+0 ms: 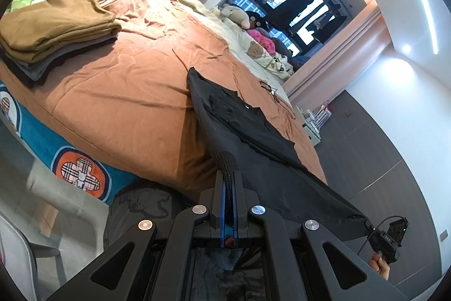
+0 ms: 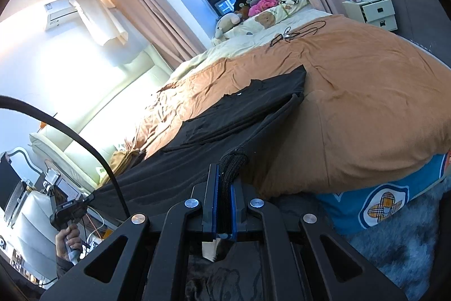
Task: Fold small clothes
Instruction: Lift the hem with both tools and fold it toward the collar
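We hold a black garment [image 1: 253, 131] stretched between our two grippers over the near edge of the bed [image 1: 126, 92]. The left gripper [image 1: 227, 174] has its jaws pinched tight on a ribbed corner of the cloth, which bunches up between the blue-lined fingers [image 1: 224, 188]; the right gripper [image 2: 225, 182] is clamped just as tightly on the opposite ribbed corner. Between those two grips the hem runs taut, so the garment's long edge lies across the bed's side rather than along it. From that edge the fabric reaches away from us onto the orange-brown cover [image 2: 366, 103] — the far part lies flat there, with one layer already doubled over on top and a small white label showing. In the left view the cloth stretches off to the lower right toward the other gripper; in the right view it stretches off to the lower left, where a hand [image 2: 69, 241] grips the other handle. A stack of folded clothes [image 1: 56, 30], tan on top, sits well apart near the bed's far corner.
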A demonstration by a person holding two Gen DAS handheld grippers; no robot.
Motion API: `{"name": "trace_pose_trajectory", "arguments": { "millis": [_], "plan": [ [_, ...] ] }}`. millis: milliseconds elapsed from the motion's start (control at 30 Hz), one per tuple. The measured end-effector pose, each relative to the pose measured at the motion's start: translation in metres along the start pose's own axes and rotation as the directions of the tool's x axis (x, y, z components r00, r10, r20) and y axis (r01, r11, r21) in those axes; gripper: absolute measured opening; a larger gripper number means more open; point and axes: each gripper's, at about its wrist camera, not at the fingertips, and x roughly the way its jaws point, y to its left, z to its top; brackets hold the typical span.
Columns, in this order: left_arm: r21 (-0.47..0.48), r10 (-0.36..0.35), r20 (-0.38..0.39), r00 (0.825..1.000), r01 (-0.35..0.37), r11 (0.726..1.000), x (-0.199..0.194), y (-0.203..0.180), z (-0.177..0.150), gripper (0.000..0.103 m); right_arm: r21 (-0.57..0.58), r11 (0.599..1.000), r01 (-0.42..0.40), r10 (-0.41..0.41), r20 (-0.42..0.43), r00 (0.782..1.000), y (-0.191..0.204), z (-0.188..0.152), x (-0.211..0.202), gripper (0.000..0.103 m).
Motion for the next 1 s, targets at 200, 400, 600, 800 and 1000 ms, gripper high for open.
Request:
{"name": "trace_pose_trajectory", "arguments": {
  "millis": [200,400,600,800,1000],
  "plan": [
    [0.005,0.011,-0.002,1.000,-0.011,1.000,0.012,0.001,0.008,0.003,0.015,1.000,0.003,-0.003,0.010,1.000,-0.010,-0.002,0.008,0.003],
    [0.025,-0.005,-0.007,1.000,0.005,1.000,0.028,-0.007,0.025,0.003,0.004,1.000,0.019,-0.019,0.016,1.000,-0.018,0.001,0.018,0.003],
    [0.068,-0.023,-0.009,1.000,0.024,0.997,0.053,-0.033,0.056,0.003,0.021,0.999,0.031,-0.031,0.016,0.999,-0.021,0.018,0.035,0.003],
    [0.074,-0.010,-0.011,1.000,0.011,0.997,0.085,-0.044,0.088,0.003,0.040,0.999,0.023,-0.024,0.022,0.999,-0.032,0.038,0.053,0.004],
    [0.055,0.016,-0.012,1.000,-0.015,0.998,0.119,-0.043,0.119,0.003,0.051,0.999,0.011,-0.012,0.021,1.000,-0.037,0.067,0.086,0.003]
  ]
}}
